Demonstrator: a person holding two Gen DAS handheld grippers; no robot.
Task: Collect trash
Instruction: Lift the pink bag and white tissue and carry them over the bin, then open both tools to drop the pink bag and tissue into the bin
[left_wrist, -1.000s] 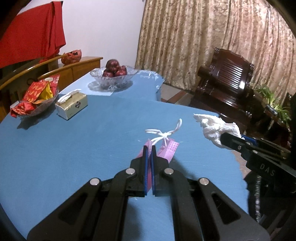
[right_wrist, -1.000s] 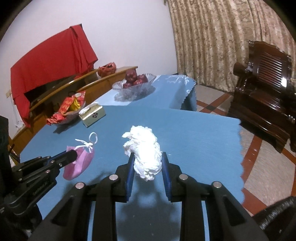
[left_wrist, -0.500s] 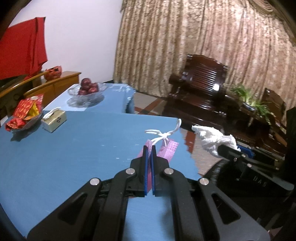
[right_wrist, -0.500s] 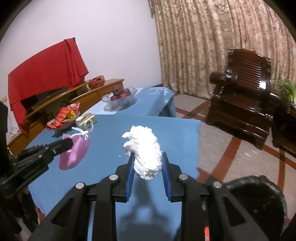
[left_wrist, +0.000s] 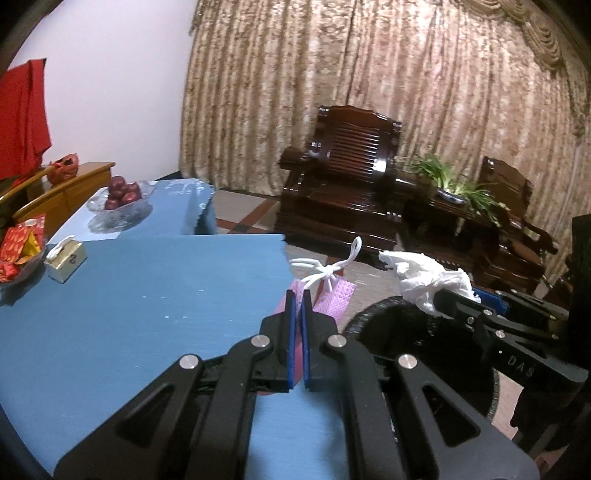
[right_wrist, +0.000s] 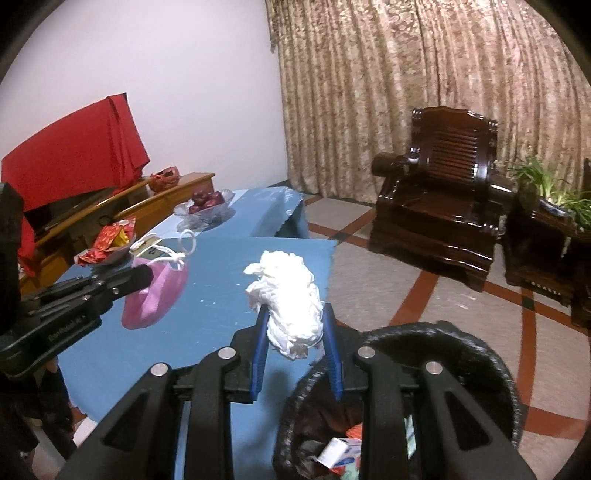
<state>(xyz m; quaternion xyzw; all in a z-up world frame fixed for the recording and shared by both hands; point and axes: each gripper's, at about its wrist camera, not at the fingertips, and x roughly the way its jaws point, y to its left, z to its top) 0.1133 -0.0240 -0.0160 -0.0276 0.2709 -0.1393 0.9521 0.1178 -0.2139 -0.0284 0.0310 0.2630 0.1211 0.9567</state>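
Here, the left gripper (left_wrist: 295, 295) clamps a pink face mask (left_wrist: 334, 299) and the right gripper (right_wrist: 295, 325) a crumpled tissue (right_wrist: 291, 299); the trash bin (right_wrist: 480, 354), at five o'clock, awaits release.

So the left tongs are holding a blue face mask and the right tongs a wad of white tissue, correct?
Not quite: the face mask in the left tongs is pink, as the right wrist view shows. The right tongs do hold the white tissue.

Black claw (left_wrist: 296, 295), blue pads (right_wrist: 260, 343), silver screws
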